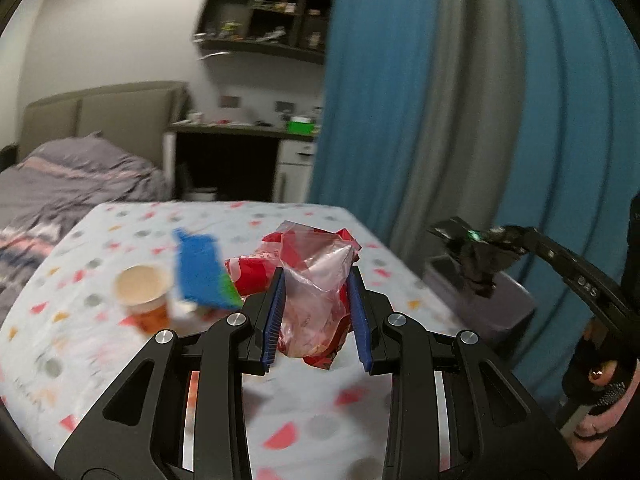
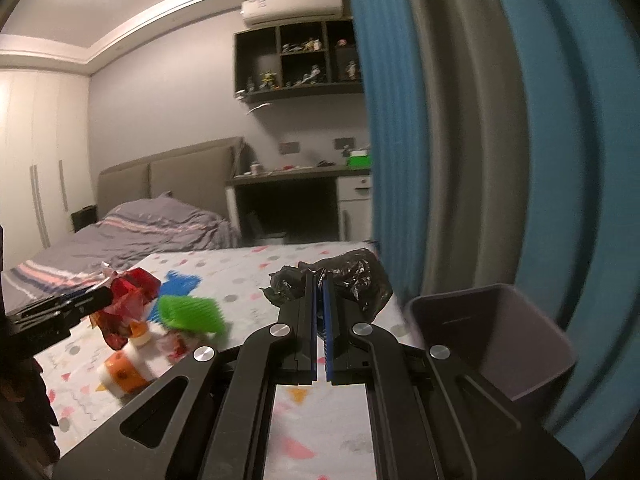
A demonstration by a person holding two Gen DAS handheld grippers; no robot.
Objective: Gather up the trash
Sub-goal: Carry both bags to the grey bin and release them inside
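Note:
My left gripper [image 1: 318, 276] is shut on a crumpled red and clear plastic wrapper [image 1: 316, 288], lifted above the patterned table [image 1: 304, 412]. The same wrapper [image 2: 128, 304] and left gripper [image 2: 100, 298] show at the left of the right wrist view. My right gripper [image 2: 320, 280] is shut on a crumpled black plastic bag [image 2: 360, 280], also seen from the left wrist view as the black bag [image 1: 478, 264] hanging over the bin. A grey trash bin [image 2: 500, 340] stands just right of the table, near the right gripper.
On the table lie a paper cup [image 1: 142, 292], a blue sheet [image 1: 200, 272] and a green bristly thing [image 2: 188, 312]. A blue and grey curtain [image 1: 460, 100] hangs behind the bin. A bed [image 2: 140, 236] and a desk [image 2: 296, 176] stand beyond the table.

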